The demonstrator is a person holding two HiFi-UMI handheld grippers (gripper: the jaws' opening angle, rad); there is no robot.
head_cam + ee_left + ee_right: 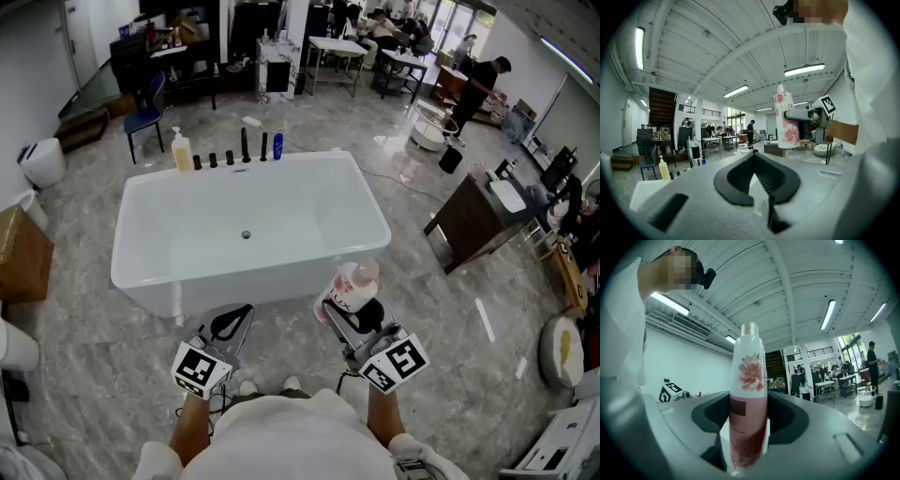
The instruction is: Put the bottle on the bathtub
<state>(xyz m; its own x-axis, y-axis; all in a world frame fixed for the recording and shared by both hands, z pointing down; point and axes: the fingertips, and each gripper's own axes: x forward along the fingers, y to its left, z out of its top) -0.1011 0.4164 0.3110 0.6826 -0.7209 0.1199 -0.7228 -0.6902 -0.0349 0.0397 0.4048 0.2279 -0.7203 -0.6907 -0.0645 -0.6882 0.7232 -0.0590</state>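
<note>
The bottle (pixel 355 280) is white and pink with a flower print and a LUX label. My right gripper (pixel 349 307) is shut on its lower body and holds it upright, just outside the near right rim of the white bathtub (pixel 234 278). In the right gripper view the bottle (pixel 749 394) fills the gap between the black pads. My left gripper (pixel 233 325) hangs beside it to the left, shut and empty, its tips meeting (pixel 753 154). From the left gripper view the held bottle (pixel 783 121) shows at the right.
On the tub's far rim stand a yellow pump bottle (pixel 182 151), several small dark bottles (pixel 229 157) and a blue bottle (pixel 277 146). A dark cabinet with a basin (pixel 473 221) is to the right, a cardboard box (pixel 21 253) to the left, and a blue chair (pixel 145 117) behind.
</note>
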